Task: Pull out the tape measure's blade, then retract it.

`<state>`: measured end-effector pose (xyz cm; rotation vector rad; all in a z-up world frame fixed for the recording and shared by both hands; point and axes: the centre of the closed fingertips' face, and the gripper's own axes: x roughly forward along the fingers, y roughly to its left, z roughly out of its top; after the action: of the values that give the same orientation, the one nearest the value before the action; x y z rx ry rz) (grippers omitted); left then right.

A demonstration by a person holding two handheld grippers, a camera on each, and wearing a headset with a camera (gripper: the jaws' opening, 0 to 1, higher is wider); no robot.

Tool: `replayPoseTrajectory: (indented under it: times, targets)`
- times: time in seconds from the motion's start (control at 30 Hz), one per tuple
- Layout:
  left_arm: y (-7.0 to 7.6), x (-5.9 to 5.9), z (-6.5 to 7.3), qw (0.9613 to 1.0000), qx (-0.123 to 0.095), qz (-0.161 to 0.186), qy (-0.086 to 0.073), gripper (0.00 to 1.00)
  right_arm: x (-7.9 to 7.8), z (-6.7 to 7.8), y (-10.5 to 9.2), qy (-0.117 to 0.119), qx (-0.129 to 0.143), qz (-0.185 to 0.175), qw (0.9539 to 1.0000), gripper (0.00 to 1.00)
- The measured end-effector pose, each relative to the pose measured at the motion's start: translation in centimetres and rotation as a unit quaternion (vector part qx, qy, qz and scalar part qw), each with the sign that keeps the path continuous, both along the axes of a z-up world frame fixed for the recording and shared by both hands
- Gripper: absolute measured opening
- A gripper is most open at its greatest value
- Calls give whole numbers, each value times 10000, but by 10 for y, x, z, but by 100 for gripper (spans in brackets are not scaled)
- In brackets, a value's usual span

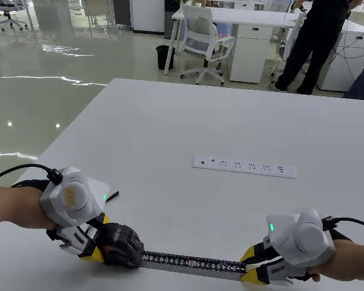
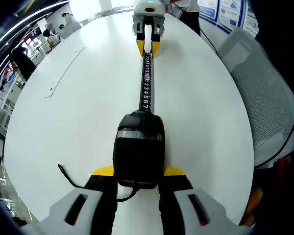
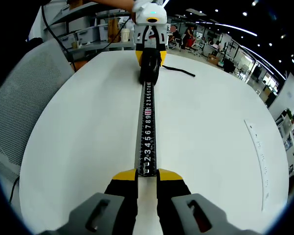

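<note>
A black tape measure case (image 1: 120, 244) (image 2: 138, 149) rests on the white table near its front edge, with my left gripper (image 1: 92, 242) (image 2: 137, 172) shut on its sides. Its dark numbered blade (image 1: 191, 263) (image 2: 146, 83) (image 3: 147, 132) lies drawn out flat along the table toward the right. My right gripper (image 1: 250, 265) (image 3: 147, 174) is shut on the blade's tip. In the right gripper view the case (image 3: 149, 66) stands far ahead in the left gripper (image 3: 149, 51); in the left gripper view the right gripper (image 2: 148, 46) holds the far end.
A white power strip (image 1: 244, 166) (image 3: 258, 156) lies flat in the middle of the table. A thin black cord (image 3: 179, 71) trails beside the case. Beyond the table stand an office chair (image 1: 203, 39), desks and a person (image 1: 318, 36). A mesh chair back (image 2: 264, 107) is close by.
</note>
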<state>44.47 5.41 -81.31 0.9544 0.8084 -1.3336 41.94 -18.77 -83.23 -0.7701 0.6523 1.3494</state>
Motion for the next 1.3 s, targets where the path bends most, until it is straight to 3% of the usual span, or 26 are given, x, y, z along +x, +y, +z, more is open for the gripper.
replayPoseTrajectory:
  times: [1.3]
  targets:
    - [0, 0, -1, 10000, 15, 5, -10, 27, -2, 0, -17, -13, -97, -62, 9999, 13]
